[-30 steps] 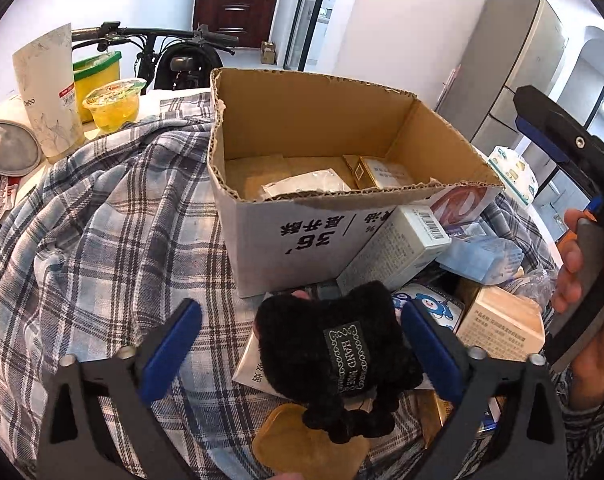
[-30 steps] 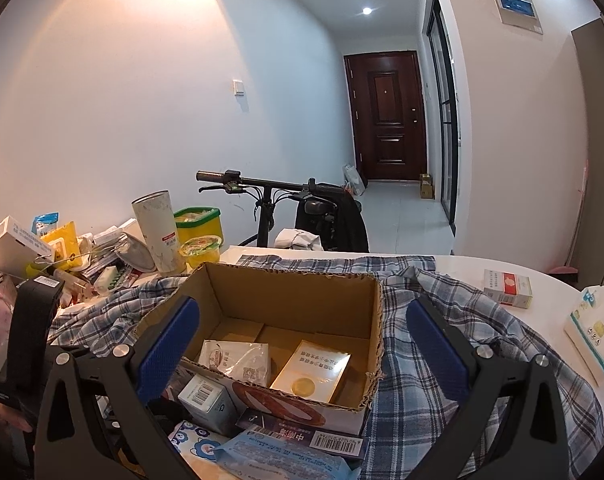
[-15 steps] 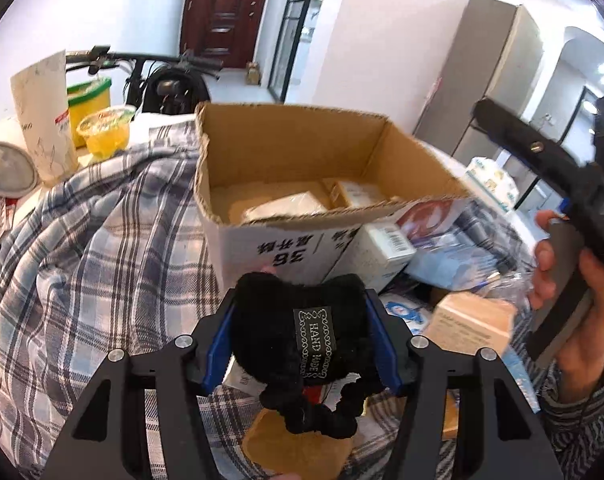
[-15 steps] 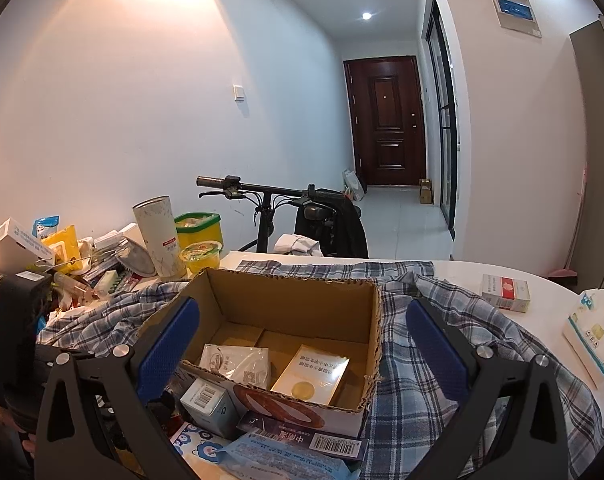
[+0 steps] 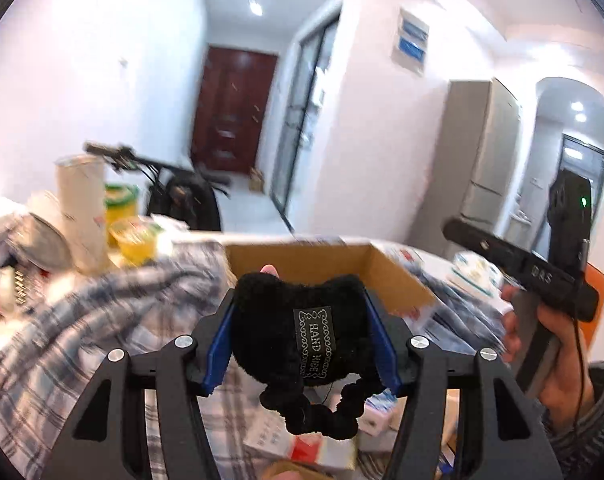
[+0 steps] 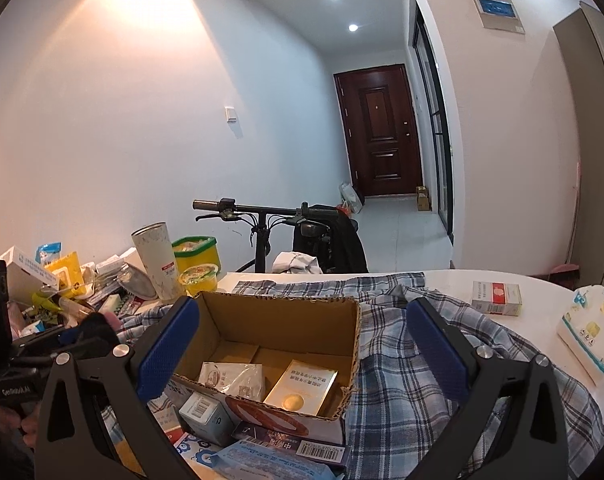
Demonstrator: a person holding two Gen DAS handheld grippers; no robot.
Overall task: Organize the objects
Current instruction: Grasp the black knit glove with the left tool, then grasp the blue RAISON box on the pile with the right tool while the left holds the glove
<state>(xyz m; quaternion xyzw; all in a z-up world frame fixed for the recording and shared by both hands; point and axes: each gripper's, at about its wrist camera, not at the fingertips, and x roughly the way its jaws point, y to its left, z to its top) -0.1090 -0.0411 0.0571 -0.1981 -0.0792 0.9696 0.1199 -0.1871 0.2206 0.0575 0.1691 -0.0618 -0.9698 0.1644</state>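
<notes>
My left gripper [image 5: 299, 320] is shut on a black fuzzy pouch [image 5: 302, 344] with a "HAND MADE" label, its blue pads pressing both sides. It holds the pouch in the air near the front wall of the open cardboard box [image 5: 386, 264], and a black elastic loop dangles below. In the right wrist view the pouch [image 6: 97, 326] shows at the left, beside the box [image 6: 277, 308], which holds a few small packets. My right gripper [image 6: 302, 336] stands open above the box's near side with nothing between its fingers. A hand holds it at the right of the left wrist view [image 5: 518, 268].
A plaid cloth [image 6: 402, 360] covers the white table [image 6: 542, 284]. Small boxes and a blue packet [image 6: 261, 460] lie in front of the box. A tall cup [image 6: 157, 264], yellow tub [image 6: 197, 256] and clutter stand at the left, a tissue pack [image 6: 590, 328] at the right, a bicycle [image 6: 261, 216] behind.
The left gripper closed on the black pouch, lifted it off the pile and tilted upward toward the box. The right gripper stayed almost still.
</notes>
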